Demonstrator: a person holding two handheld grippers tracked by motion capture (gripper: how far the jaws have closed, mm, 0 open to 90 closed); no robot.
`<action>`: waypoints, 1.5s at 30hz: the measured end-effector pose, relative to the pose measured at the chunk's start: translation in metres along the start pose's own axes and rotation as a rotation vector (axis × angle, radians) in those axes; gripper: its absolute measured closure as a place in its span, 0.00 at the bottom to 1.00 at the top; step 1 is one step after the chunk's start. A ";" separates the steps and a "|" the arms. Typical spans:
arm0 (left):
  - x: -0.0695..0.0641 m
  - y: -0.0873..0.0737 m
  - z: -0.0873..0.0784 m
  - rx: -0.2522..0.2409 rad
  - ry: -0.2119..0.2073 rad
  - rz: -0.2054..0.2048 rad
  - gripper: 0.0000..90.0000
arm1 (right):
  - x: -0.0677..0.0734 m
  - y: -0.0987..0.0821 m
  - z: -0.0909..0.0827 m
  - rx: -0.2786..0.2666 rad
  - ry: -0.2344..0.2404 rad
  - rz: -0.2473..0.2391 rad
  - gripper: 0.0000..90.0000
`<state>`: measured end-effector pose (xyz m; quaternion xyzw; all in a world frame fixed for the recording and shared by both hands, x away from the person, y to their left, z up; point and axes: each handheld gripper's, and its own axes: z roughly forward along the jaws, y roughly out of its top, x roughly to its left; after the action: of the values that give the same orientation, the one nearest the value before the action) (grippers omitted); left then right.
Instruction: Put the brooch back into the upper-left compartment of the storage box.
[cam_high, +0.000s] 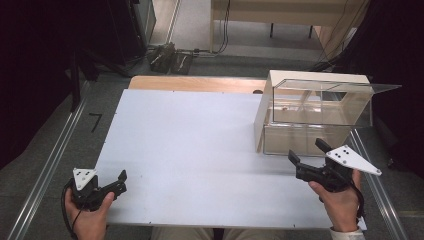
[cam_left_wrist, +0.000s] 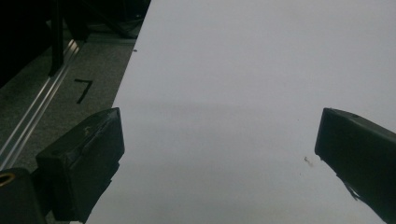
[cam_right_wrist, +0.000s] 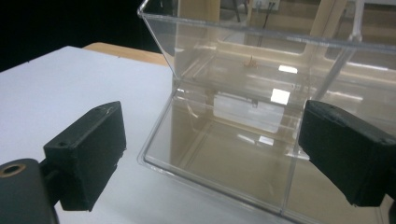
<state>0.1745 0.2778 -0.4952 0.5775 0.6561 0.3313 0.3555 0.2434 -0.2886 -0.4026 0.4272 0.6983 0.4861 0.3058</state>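
A person's left hand holds my left gripper (cam_high: 120, 181) at the near left corner of the white table (cam_high: 200, 140). Its jaws are spread wide in the left gripper view (cam_left_wrist: 219, 126), with only bare table (cam_left_wrist: 257, 56) between them. Near the right edge my right gripper (cam_high: 307, 151) is open and points at a clear plastic box (cam_high: 320, 107). That box (cam_right_wrist: 261, 93) looms just past the open jaws (cam_right_wrist: 210, 116), its upper flap tilted up and a lower compartment beneath. Neither gripper holds anything.
A beige panel (cam_high: 262, 107) backs the box on its left side and top. A strip of wooden desk (cam_high: 195, 83) shows behind the white board. Metal floor rails (cam_high: 50, 160) run along both sides, with a black tape mark (cam_high: 95, 120) and cables (cam_high: 170, 57) on the floor.
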 end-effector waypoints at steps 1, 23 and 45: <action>0.000 0.000 0.000 0.000 0.000 0.000 0.02 | 0.000 -0.002 0.000 0.007 -0.002 0.000 0.07; -0.001 0.000 0.000 0.001 0.002 0.000 0.02 | -0.014 -0.037 -0.009 0.084 -0.026 0.033 0.07; -0.001 -0.001 0.000 0.003 0.002 0.000 0.02 | -0.026 -0.061 -0.020 0.121 -0.074 0.050 0.07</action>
<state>0.1746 0.2763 -0.4957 0.5779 0.6567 0.3309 0.3540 0.2200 -0.3301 -0.4526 0.4798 0.7039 0.4344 0.2926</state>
